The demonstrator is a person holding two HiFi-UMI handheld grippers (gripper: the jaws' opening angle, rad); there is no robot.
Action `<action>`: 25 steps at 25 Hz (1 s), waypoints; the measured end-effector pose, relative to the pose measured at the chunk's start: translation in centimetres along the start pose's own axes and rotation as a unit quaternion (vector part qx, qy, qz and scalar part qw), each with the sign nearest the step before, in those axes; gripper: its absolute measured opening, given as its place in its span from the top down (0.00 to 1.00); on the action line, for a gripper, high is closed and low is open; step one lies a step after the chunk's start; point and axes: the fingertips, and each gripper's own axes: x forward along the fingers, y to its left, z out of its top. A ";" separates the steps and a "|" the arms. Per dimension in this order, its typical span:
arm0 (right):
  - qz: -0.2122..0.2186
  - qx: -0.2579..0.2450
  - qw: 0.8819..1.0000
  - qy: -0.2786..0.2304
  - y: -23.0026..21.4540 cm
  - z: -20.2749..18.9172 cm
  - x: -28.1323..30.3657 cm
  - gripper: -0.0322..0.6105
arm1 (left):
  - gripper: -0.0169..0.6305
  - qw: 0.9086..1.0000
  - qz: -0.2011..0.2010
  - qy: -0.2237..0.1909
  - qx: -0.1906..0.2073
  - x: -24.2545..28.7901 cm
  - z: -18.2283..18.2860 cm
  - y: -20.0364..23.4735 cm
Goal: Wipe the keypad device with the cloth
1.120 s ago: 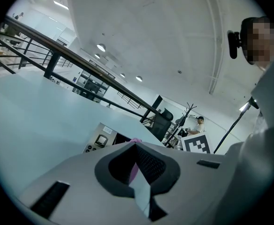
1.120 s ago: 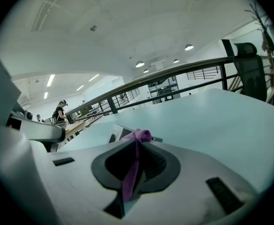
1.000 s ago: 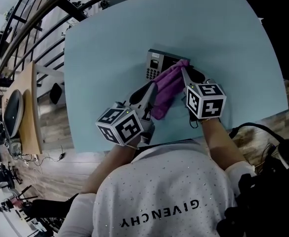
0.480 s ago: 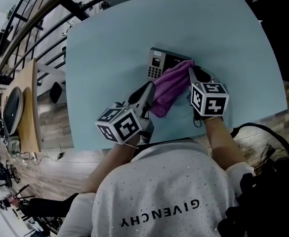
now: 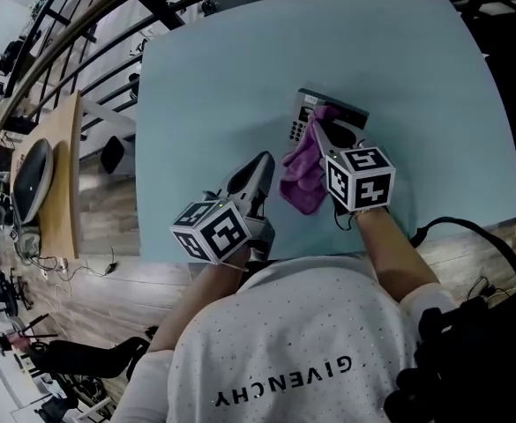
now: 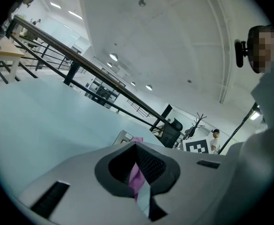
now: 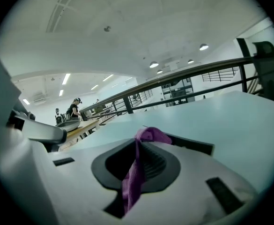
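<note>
The right gripper (image 5: 321, 133) is clamped on the purple cloth (image 5: 302, 176), whose upper end lies over the keypad device (image 5: 301, 129). The device lies on the blue table (image 5: 205, 86) at 12 o'clock from the person. The left gripper (image 5: 259, 160) is at 8 o'clock of the cloth, clear of it, its jaws a narrow slit apart and holding nothing.

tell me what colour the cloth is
Purple. The cloth shows best in the head view.
</note>
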 end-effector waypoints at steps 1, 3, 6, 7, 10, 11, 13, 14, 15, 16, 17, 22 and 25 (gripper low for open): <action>0.007 -0.003 1.000 0.003 0.6 0.1 0.5 0.91 | 0.97 1.000 0.006 -0.003 -0.001 -0.5 0.2 0.3; 0.017 -0.007 1.000 0.008 1.5 0.2 1.5 0.91 | 0.97 1.000 0.018 -0.010 -0.002 -1.4 0.6 1.1; 0.029 -0.013 0.999 0.018 2.6 0.2 3.0 0.91 | 0.97 0.999 0.036 -0.021 -0.007 -2.6 1.2 2.3; 0.032 -0.015 0.999 0.022 2.9 0.1 3.5 0.91 | 0.97 0.999 0.041 -0.025 -0.009 -2.9 1.3 2.7; 0.029 -0.015 0.999 0.033 3.1 -0.5 4.7 0.91 | 0.97 0.998 0.054 -0.029 -0.015 -3.7 1.4 3.7; 0.026 -0.012 0.999 0.037 3.0 -0.7 5.0 0.91 | 0.97 0.998 0.056 -0.030 -0.016 -4.0 1.4 4.1; 0.017 -0.004 0.999 0.043 3.0 -1.0 5.4 0.91 | 0.97 0.997 0.060 -0.033 -0.019 -4.3 1.5 4.9; 0.012 -0.003 0.999 0.046 2.9 -1.0 5.5 0.91 | 0.97 0.997 0.060 -0.035 -0.022 -4.4 1.5 5.2; 0.007 -0.004 0.999 0.049 2.8 -1.1 5.5 0.91 | 0.97 0.997 0.059 -0.036 -0.024 -4.4 1.5 5.3; 0.001 -0.007 0.999 0.052 2.6 -1.2 5.4 0.91 | 0.97 0.997 0.058 -0.036 -0.026 -4.2 1.4 5.3; -0.004 -0.009 0.998 0.056 2.3 -1.3 5.3 0.91 | 0.97 0.998 0.055 -0.035 -0.027 -4.0 1.3 5.2; -0.039 -0.012 0.997 0.060 0.5 -1.9 3.8 0.91 | 0.97 0.999 0.035 -0.014 -0.030 -2.9 0.2 4.7; -0.052 -0.009 0.997 0.054 -0.2 -2.2 3.1 0.91 | 0.97 0.999 0.020 -0.003 -0.035 -2.6 -0.4 4.7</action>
